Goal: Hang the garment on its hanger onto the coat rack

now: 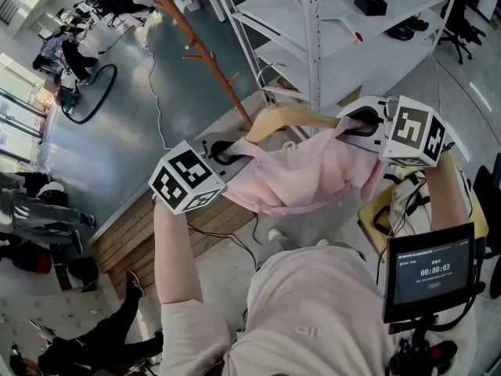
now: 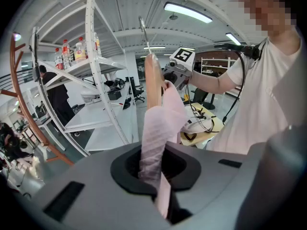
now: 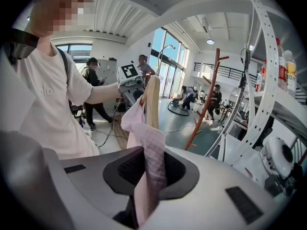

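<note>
Loosely draped pale pink garment [image 1: 305, 175] on wooden hanger [image 1: 286, 117], left gripper [image 1: 228, 154] and right gripper [image 1: 354, 124] each clenched on it.

Bright, even indoor light from tall windows [image 3: 169, 63] and a ceiling strip light [image 2: 188, 12]. Strong fisheye bending, dark corners, soft foreground.
</note>
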`<state>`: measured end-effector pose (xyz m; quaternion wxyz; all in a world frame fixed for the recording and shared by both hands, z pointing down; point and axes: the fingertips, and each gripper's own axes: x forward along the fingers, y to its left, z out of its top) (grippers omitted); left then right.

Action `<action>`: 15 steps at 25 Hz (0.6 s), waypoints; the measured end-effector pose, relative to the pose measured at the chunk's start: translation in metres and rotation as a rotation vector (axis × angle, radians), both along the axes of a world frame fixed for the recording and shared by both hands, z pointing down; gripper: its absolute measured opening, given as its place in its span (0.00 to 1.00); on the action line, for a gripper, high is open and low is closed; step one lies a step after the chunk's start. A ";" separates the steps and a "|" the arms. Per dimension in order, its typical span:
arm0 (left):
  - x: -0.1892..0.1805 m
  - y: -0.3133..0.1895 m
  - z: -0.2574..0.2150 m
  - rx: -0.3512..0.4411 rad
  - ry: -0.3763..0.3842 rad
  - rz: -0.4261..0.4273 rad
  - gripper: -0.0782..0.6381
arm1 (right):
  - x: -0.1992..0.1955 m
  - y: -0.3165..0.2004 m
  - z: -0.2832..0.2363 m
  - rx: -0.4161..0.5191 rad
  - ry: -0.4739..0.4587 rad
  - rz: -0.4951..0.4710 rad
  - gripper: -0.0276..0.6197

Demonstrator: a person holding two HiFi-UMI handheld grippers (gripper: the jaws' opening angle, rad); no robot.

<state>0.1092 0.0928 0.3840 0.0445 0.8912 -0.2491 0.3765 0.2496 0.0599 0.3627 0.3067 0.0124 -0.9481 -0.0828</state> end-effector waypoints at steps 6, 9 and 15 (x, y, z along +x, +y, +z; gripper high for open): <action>-0.045 -0.021 -0.004 0.008 0.018 0.003 0.14 | -0.046 -0.020 -0.007 0.011 0.018 0.004 0.15; -0.085 -0.036 -0.003 0.012 0.026 0.011 0.14 | -0.086 -0.034 -0.008 0.016 0.026 0.013 0.15; -0.163 -0.075 -0.014 0.020 0.020 0.014 0.14 | -0.162 -0.072 -0.020 0.026 0.026 0.032 0.15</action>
